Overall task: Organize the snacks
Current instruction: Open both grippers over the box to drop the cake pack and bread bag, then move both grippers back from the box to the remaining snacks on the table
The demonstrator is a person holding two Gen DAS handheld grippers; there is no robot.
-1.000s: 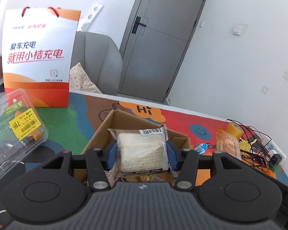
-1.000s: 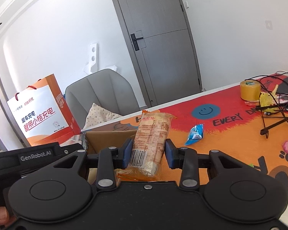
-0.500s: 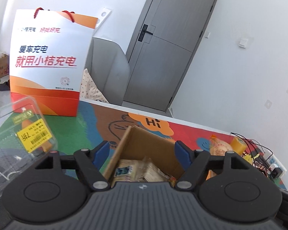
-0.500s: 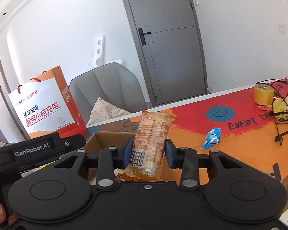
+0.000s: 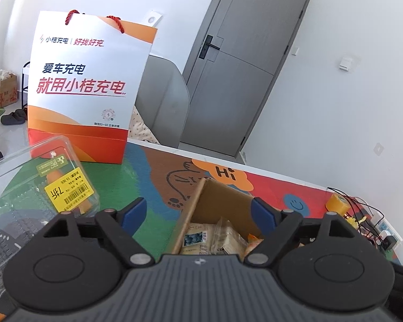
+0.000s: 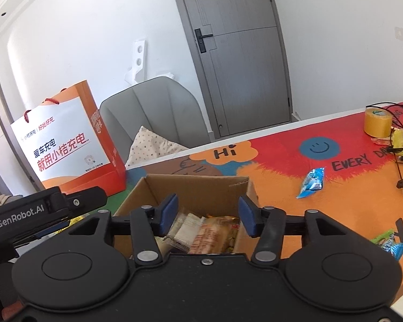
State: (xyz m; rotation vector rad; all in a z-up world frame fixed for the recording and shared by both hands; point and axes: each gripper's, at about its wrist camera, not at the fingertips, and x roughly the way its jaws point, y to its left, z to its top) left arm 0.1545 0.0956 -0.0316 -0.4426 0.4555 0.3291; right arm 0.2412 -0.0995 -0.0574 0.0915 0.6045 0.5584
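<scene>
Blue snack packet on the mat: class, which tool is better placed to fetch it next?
Right. The right tool is open and empty, and the blue snack packet lies just to its right; the left view does not show it.

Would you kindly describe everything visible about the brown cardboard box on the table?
The brown cardboard box is plain corrugated card, open at the top, and sits upright on the colourful printed table mat near the orange-and-white paper gift bag. Several wrapped snack packets lie piled inside. The open right claw hovers above it, touching nothing; the open left claw is likewise over it.
</scene>
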